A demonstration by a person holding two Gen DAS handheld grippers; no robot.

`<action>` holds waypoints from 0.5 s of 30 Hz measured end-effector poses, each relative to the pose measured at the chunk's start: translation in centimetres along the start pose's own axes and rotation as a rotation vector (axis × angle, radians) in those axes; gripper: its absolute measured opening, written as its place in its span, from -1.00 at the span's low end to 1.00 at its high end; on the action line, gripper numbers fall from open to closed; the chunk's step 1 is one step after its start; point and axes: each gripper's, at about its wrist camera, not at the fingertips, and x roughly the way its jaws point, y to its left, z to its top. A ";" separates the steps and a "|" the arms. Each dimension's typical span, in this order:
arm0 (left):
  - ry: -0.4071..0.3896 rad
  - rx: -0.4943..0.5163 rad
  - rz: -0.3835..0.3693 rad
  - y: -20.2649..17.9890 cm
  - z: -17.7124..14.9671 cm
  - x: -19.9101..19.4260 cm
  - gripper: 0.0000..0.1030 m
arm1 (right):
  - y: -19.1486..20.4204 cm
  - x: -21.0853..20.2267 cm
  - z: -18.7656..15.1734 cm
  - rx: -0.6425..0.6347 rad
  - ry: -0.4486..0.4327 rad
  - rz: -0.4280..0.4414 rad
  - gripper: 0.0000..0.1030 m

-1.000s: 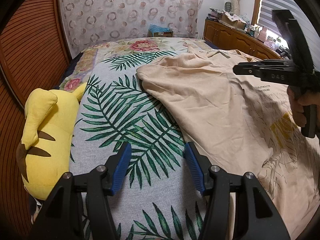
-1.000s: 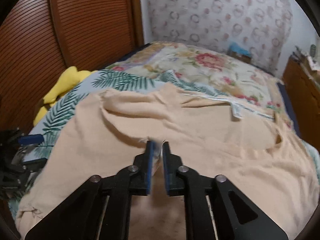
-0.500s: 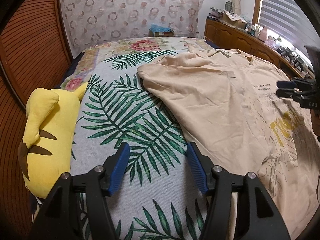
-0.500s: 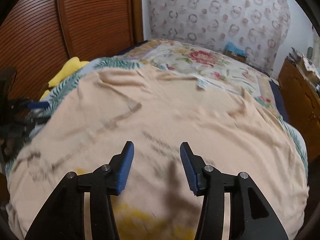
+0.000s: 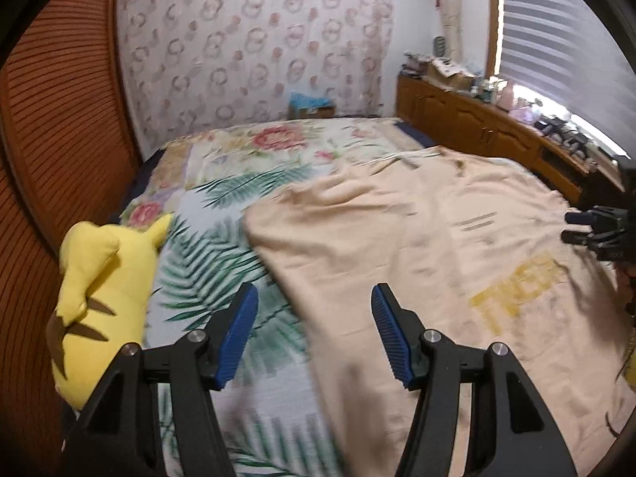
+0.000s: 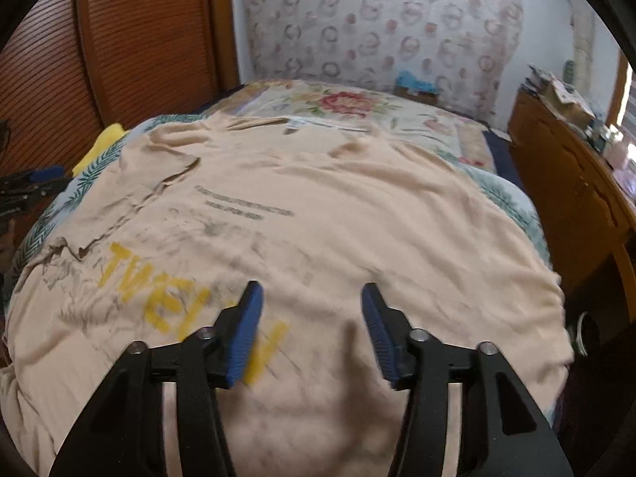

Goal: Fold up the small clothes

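Note:
A beige T-shirt with yellow lettering lies spread flat, print up, on the bed; it also fills the right wrist view. My left gripper is open and empty, above the shirt's left edge where it meets the leaf-print bedspread. My right gripper is open and empty, above the shirt's lower middle near the lettering. The right gripper also shows at the right edge of the left wrist view. The left gripper shows at the left edge of the right wrist view.
A yellow plush toy lies at the bed's left edge by a wooden slatted door. A wooden cabinet with clutter runs along the right side. A small box sits at the bed's far end.
My right gripper has let go of the shirt, opened and pulled back toward the hem. The shirt now lies flat. My left gripper has moved right, over the shirt's edge.

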 end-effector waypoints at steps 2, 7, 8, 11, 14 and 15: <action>-0.004 0.009 -0.028 -1.1 0.5 0.0 0.15 | -1.1 -0.6 -0.7 0.004 -0.001 -0.027 0.27; 0.018 0.032 -0.083 -3.7 0.8 0.8 0.15 | -4.3 -1.8 -2.7 0.054 0.022 -0.069 0.29; 0.025 0.034 -0.090 -4.2 0.7 1.0 0.15 | -5.1 -2.2 -3.2 0.070 0.022 -0.080 0.29; 0.051 0.050 -0.112 -5.8 0.5 1.9 0.15 | -7.0 -3.4 -4.0 0.107 0.008 -0.100 0.29; 0.069 0.068 -0.134 -7.2 0.2 2.7 0.15 | -8.9 -4.4 -4.3 0.147 -0.007 -0.128 0.29; 0.077 0.072 -0.138 -7.6 0.1 2.9 0.15 | -9.4 -4.6 -4.4 0.155 -0.010 -0.138 0.29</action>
